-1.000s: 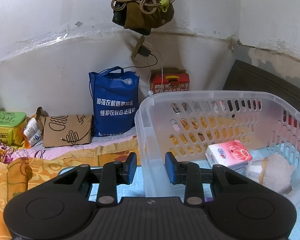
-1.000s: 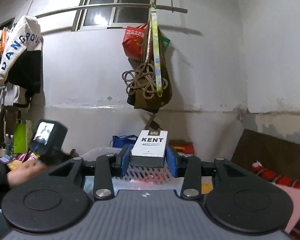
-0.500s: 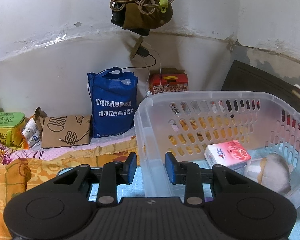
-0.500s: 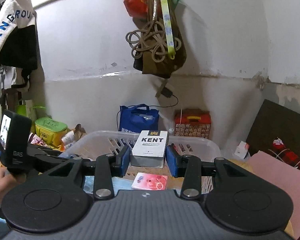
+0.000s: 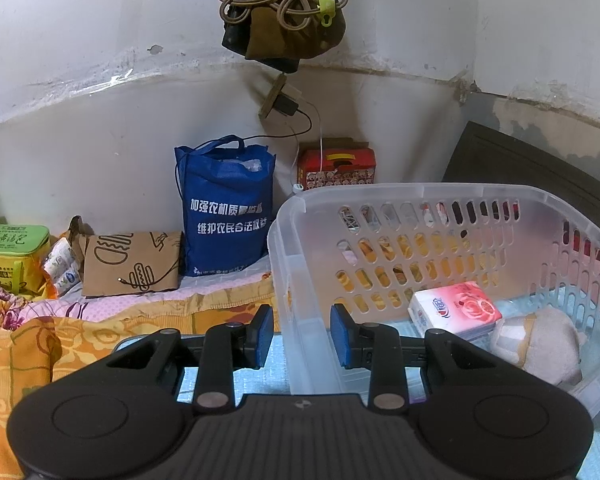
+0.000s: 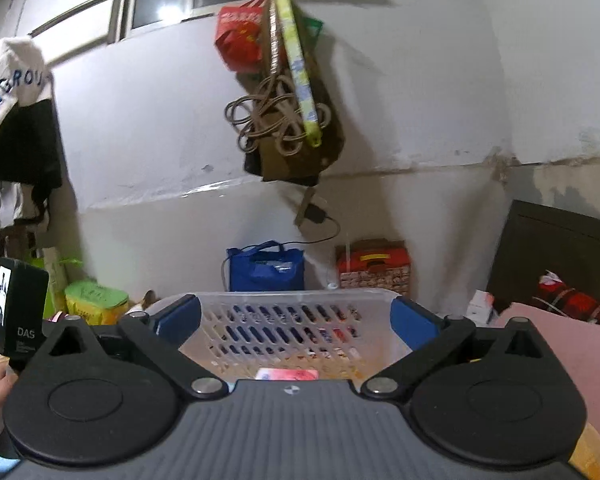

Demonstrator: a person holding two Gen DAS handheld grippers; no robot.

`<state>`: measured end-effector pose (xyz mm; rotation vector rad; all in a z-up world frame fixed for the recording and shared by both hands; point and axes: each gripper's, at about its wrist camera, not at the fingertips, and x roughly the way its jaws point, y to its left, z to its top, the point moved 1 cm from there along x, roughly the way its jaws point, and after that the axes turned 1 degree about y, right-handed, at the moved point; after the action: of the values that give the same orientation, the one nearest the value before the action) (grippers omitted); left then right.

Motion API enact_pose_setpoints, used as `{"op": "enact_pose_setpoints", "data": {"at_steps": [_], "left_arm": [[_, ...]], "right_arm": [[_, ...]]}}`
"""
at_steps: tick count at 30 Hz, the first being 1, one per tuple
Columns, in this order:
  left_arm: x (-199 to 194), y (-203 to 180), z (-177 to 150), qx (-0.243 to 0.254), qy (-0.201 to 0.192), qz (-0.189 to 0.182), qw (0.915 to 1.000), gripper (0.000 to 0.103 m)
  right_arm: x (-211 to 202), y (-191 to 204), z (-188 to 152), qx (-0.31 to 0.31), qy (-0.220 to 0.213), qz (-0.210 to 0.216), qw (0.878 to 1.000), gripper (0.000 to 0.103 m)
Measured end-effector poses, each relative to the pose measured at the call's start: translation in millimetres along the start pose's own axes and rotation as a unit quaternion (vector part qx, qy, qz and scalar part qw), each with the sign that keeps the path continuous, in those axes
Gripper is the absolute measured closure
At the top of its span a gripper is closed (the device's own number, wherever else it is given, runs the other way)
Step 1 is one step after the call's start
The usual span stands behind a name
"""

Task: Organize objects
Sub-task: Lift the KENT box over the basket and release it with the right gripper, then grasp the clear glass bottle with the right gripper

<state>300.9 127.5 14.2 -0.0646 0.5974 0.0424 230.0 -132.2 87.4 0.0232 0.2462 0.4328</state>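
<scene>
Our right gripper [image 6: 296,316] has just been opening and now its jaws stand wide apart over the basket [image 5: 420,192], with nothing between them — the pack we carried is out of sight. Our left gripper [image 5: 300,334] clamps the basket's near rim. We should keep this hold firm, so the basket, with its pink tissue pack [image 5: 456,310] inside, does not slide.

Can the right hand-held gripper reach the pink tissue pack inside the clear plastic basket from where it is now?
Probably yes. The right hand-held gripper stands wide open and empty above the clear plastic basket, and the pink tissue pack lies uncovered just below it, with nothing between.
</scene>
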Motion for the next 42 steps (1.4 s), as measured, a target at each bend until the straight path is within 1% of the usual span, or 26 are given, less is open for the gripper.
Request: {"op": "enact_pose_setpoints", "data": {"at_steps": [2, 7, 10, 12, 14, 16, 20, 22, 24, 29, 34, 42], "left_arm": [[0.4, 0.5, 0.2, 0.000, 0.000, -0.001, 1.0000, 0.066], [0.6, 0.4, 0.4, 0.001, 0.000, 0.000, 1.0000, 0.066], [0.3, 0.7, 0.0, 0.001, 0.000, 0.001, 1.0000, 0.066], [0.0, 0.9, -0.2, 0.001, 0.000, 0.001, 1.0000, 0.066], [0.4, 0.4, -0.3, 0.001, 0.000, 0.003, 1.0000, 0.065], [0.2, -0.1, -0.8, 0.000, -0.001, 0.005, 1.0000, 0.065], [-0.4, 0.0, -1.5, 0.001, -0.002, 0.005, 1.0000, 0.065], [-0.5, -0.3, -1.6, 0.002, -0.002, 0.007, 1.0000, 0.064], [-1.0, -0.4, -1.9, 0.004, -0.004, 0.008, 0.9999, 0.064], [-0.8, 0.3, -1.7, 0.003, -0.004, 0.004, 1.0000, 0.064], [-0.5, 0.5, -1.4, 0.002, -0.004, 0.003, 1.0000, 0.064], [-2.0, -1.5, -1.3, 0.011, -0.010, 0.014, 0.9998, 0.064]], "right_arm": [[-11.2, -5.8, -4.3, 0.013, -0.001, -0.002, 1.000, 0.000], [-52.7, -18.7, -25.7, 0.055, -0.028, 0.002, 0.998, 0.000], [-60.5, -19.3, -43.4, 0.056, -0.014, -0.001, 0.998, 0.000], [-59.0, -19.9, -55.7, 0.058, 0.005, -0.010, 0.998, 0.000], [-48.9, -20.9, -67.3, 0.062, 0.039, -0.010, 0.997, 0.000], [-37.7, -20.5, -77.8, 0.064, 0.074, -0.022, 0.995, 0.000], [-23.8, -15.1, -92.7, 0.067, 0.110, -0.019, 0.991, 0.000], [-18.5, -10.4, -97.7, 0.066, 0.125, -0.027, 0.990, 0.000], [-12.5, -8.0, -100.0, 0.067, 0.133, -0.032, 0.988, 0.000], [-12.1, -2.2, -108.9, 0.067, 0.137, -0.029, 0.988, 0.000], [-2.1, 5.5, -114.1, 0.060, 0.155, -0.036, 0.985, 0.000], [-0.2, 7.6, -119.1, 0.067, 0.157, -0.039, 0.985, 0.000]]}}
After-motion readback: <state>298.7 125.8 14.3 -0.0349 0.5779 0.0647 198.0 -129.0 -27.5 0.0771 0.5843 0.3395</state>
